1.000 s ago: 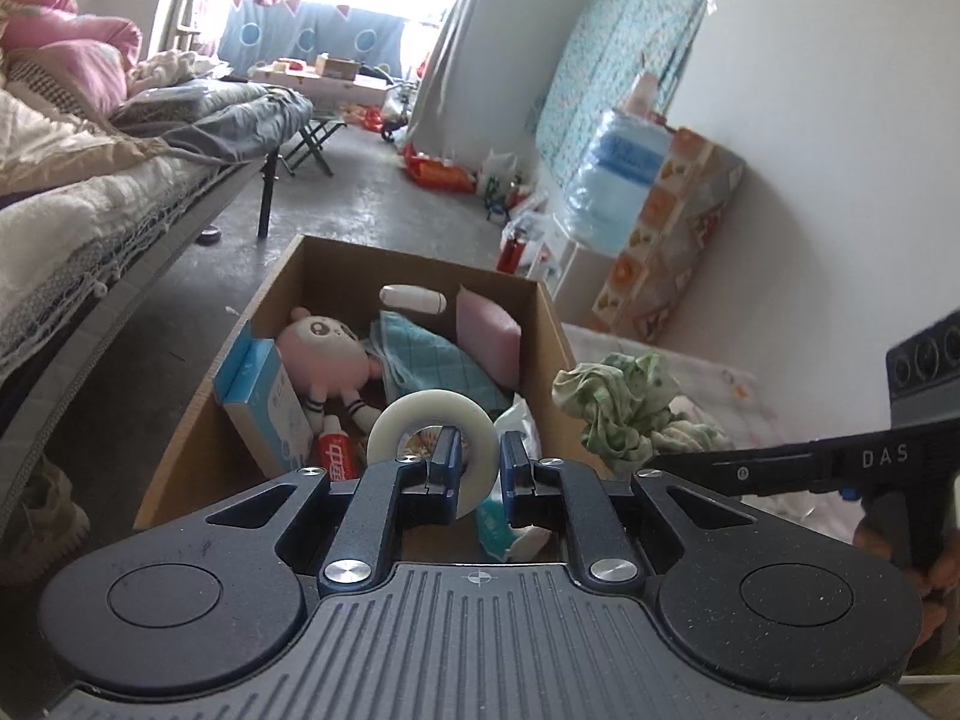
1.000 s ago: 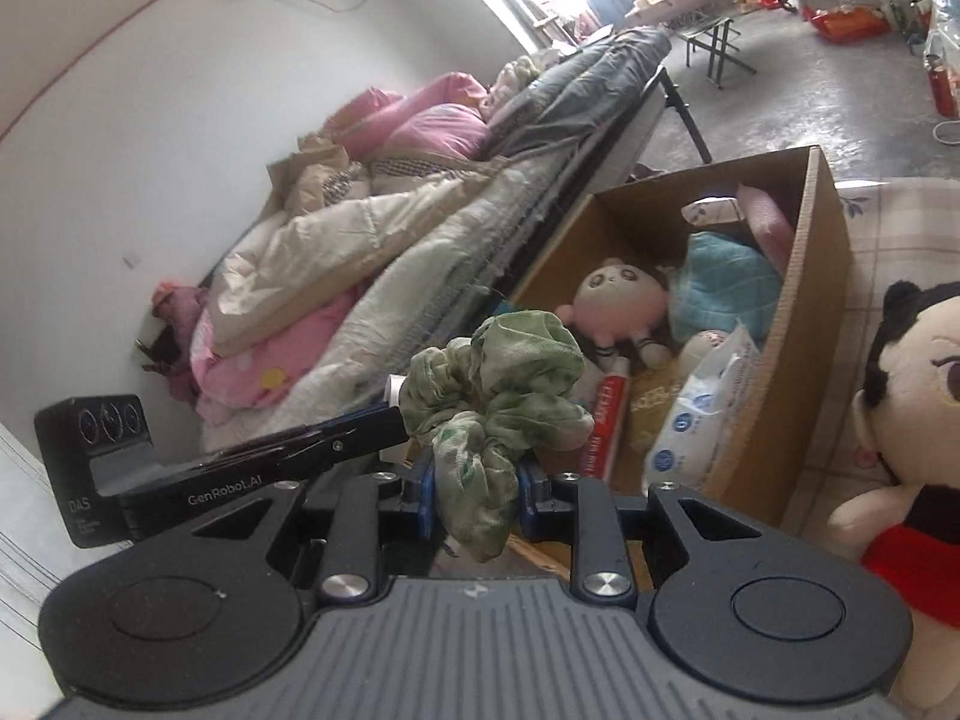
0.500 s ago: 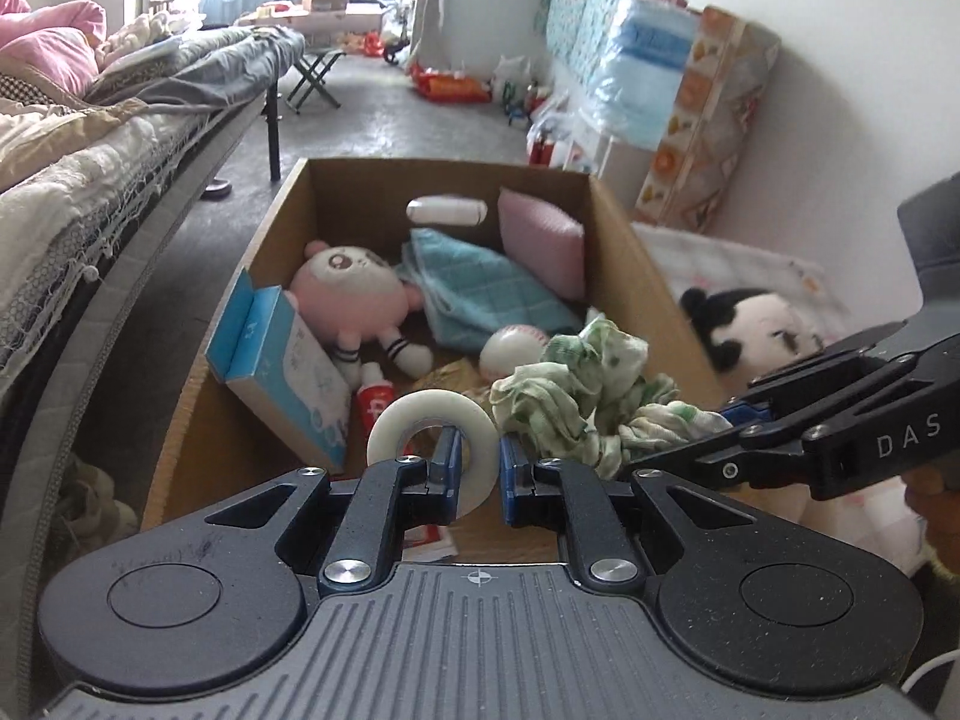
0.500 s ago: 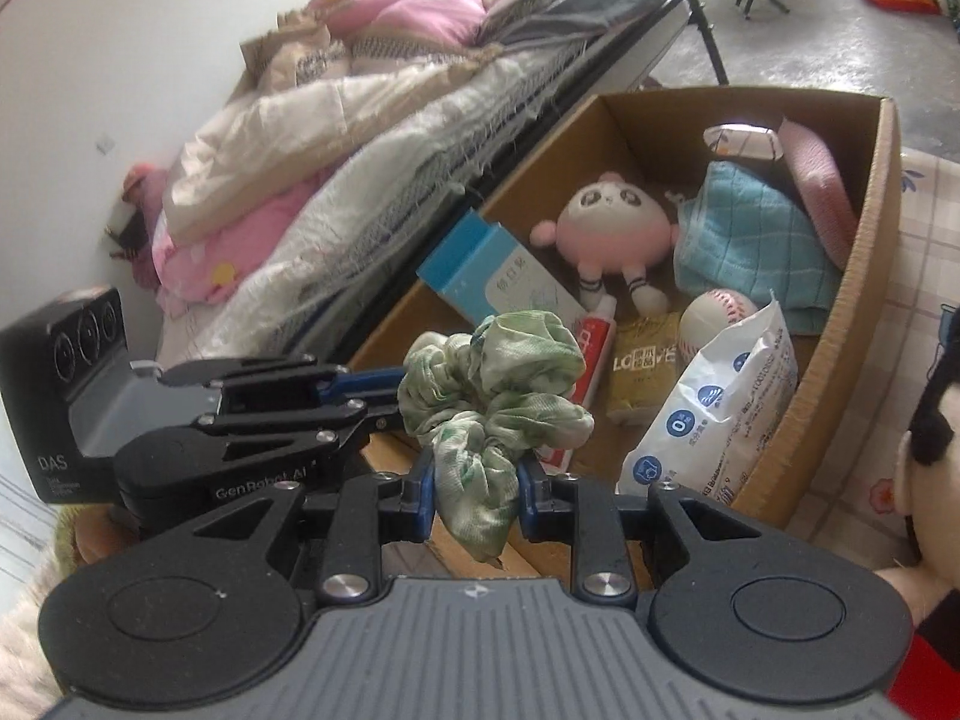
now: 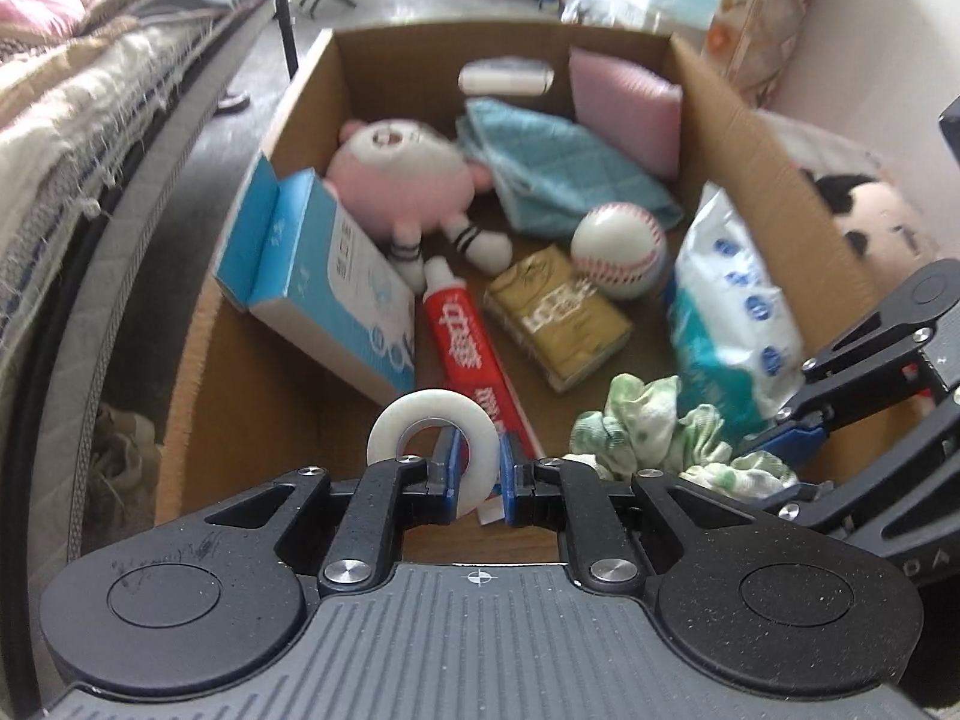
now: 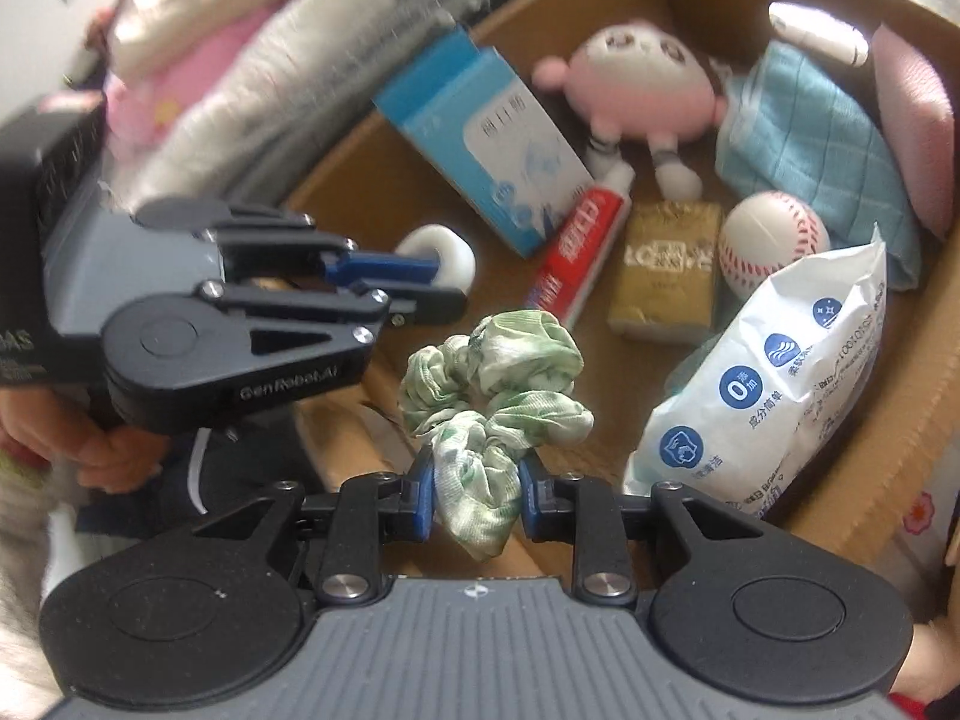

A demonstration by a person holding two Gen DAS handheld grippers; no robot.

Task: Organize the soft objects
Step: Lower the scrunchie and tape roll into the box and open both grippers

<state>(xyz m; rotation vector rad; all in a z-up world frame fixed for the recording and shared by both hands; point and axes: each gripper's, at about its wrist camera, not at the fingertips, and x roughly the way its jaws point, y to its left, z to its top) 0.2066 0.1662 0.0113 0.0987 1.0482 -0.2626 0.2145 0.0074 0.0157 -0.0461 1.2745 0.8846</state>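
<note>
My left gripper (image 5: 478, 477) is shut on a white ring (image 5: 433, 432) and holds it over the near end of a cardboard box (image 5: 750, 126). My right gripper (image 6: 474, 501) is shut on a green-and-white scrunchie (image 6: 498, 384), also over the box's near end. The scrunchie shows in the left wrist view (image 5: 654, 438) beside the ring. The ring and left gripper (image 6: 432, 279) show in the right wrist view. In the box lie a pink plush toy (image 5: 402, 174), a blue cloth (image 5: 558, 162), a pink pad (image 5: 624, 108) and a baseball (image 5: 618, 249).
The box also holds a blue-white carton (image 5: 324, 282), a red toothpaste tube (image 5: 468, 348), a gold packet (image 5: 558, 315), a wipes pack (image 5: 732, 312) and a white tube (image 5: 507, 75). A black-haired doll (image 5: 870, 216) lies right of the box. A bed (image 5: 78, 96) runs along the left.
Both grippers have moved forward and tilted down over the box, still holding the ring and the scrunchie. The scrunchie has moved in over the box's near right corner.
</note>
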